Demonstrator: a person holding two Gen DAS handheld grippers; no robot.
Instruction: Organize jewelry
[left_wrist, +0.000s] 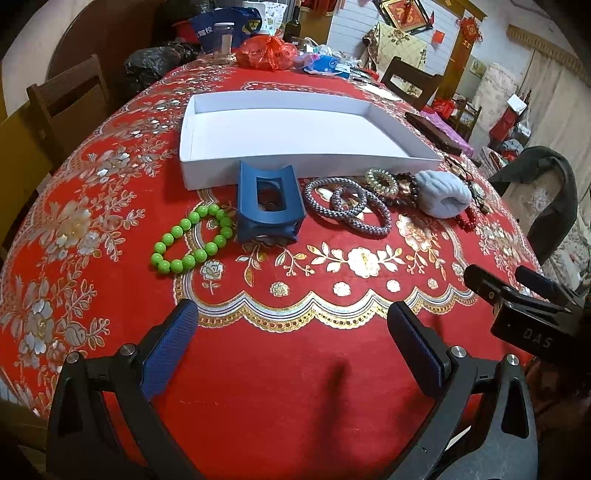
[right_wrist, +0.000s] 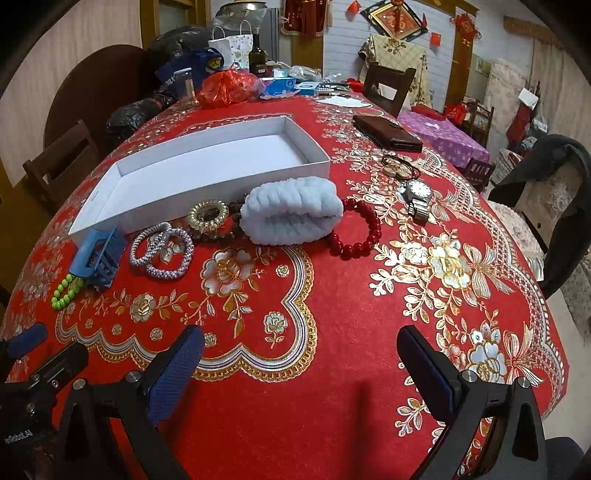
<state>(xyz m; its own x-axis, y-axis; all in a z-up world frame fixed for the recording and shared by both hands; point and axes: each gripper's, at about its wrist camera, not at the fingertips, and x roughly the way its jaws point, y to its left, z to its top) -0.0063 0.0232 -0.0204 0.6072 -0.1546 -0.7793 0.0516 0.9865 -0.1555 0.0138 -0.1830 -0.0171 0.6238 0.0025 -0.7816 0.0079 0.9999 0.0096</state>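
1. My left claw (left_wrist: 291, 325) is spread wide and holds nothing — it hangs over the table (left_wrist: 295, 369) near its front edge.
2. My right claw (right_wrist: 299, 350) is just as wide, also bare.
3. The white tray (left_wrist: 207, 173) sits mid-table. Along its near wall lie the green beads (left_wrist: 192, 240), blue clip (left_wrist: 267, 206), two grey bands (left_wrist: 347, 205), blue scrunchie (right_wrist: 291, 216) and red beads (right_wrist: 358, 230).
4. The watch (right_wrist: 417, 195) lies apart — toward the right edge.
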